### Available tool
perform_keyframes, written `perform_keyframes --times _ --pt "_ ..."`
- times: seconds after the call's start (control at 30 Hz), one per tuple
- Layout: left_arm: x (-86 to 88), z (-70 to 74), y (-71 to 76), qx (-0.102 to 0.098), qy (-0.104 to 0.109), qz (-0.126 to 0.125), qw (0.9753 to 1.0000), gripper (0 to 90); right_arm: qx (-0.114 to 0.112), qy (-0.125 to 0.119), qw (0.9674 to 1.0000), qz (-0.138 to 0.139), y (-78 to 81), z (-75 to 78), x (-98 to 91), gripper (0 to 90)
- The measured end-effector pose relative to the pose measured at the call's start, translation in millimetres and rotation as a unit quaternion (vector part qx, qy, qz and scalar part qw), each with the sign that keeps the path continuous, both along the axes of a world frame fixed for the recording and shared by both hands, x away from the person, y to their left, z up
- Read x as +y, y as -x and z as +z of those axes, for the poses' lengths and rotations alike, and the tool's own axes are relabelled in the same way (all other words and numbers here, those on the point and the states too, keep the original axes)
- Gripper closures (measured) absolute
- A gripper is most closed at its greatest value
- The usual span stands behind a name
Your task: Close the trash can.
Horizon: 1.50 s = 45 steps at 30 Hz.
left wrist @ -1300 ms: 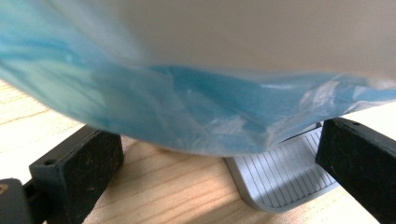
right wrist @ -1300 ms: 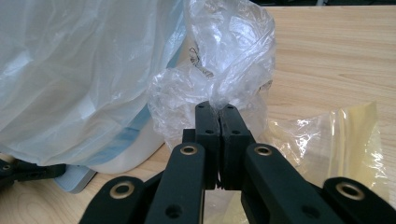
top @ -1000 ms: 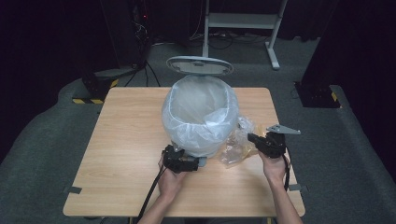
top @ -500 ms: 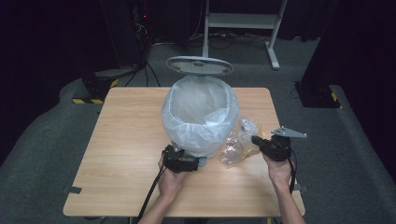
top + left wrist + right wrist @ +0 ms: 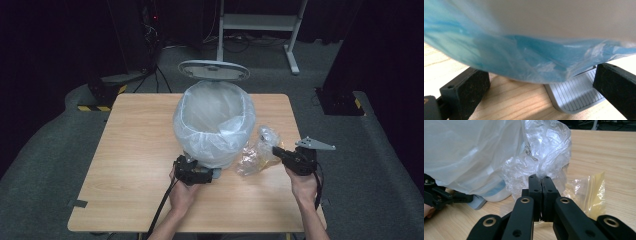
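- Between the tips of my right gripper point(image 5: 539, 178) sits a pinch of crumpled clear plastic bag point(image 5: 544, 152); the jaws are pressed together on it, with no gap showing.
- Just behind that pinch the bag balloons up and away from me, glossy and creased. There is a small dark mark on it that I cannot read.
- One yellowish see-through bag point(image 5: 590, 192) lies flat on the table point(image 5: 604, 150), just beside my right jaw, under the clear one.
- Ahead of my left gripper point(image 5: 200, 176) stands one bin point(image 5: 214, 122) lined with a pale, cloudy liner; its round grey lid point(image 5: 214, 70) stands raised at the far side.
- My left jaws stand wide apart, one on each side of the bin's foot. The liner hangs between them looking blue point(image 5: 529, 60), and a ribbed grey pedal point(image 5: 576, 92) lies just inside one jaw. I cannot tell whether the pads touch anything.
- Count: two grippers, two loose bags, one bin, one lid, one pedal.
- No brand or label is readable.
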State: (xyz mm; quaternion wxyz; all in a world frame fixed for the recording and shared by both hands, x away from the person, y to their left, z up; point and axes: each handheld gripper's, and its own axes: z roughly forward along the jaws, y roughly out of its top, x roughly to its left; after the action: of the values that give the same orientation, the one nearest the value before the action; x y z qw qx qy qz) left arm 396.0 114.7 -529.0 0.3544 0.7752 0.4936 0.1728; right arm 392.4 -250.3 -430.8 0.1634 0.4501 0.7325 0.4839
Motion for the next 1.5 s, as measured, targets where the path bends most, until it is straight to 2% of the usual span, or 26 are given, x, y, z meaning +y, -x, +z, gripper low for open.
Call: perform_keyframes --times 0.17,0.4,0.6,1.2,1.5 --pt "0.0 0.0 0.0 0.0 0.0 0.0 1.0 0.9 -0.01 -0.003 0.9999 0.0 6.9 8.9 -3.2 88.6" --pt "0.0 0.0 0.0 0.0 0.0 0.0 1.0 1.0 -0.014 0.001 0.9999 0.002 13.1 18.6 -6.0 88.6" --pt "-0.1 0.0 0.0 0.0 0.0 0.0 1.0 0.9 -0.018 -0.006 0.9998 0.006 17.5 26.2 -8.6 88.6" --pt "-0.1 0.0 0.0 0.0 0.0 0.0 1.0 0.9 -0.056 -0.025 0.9977 0.03 33.9 72.5 -11.7 88.6" --pt "-0.3 -0.1 0.4 0.0 0.002 0.002 1.0 1.2 -0.063 -0.017 0.9968 0.045 35.0 90.1 -1.0 88.7"
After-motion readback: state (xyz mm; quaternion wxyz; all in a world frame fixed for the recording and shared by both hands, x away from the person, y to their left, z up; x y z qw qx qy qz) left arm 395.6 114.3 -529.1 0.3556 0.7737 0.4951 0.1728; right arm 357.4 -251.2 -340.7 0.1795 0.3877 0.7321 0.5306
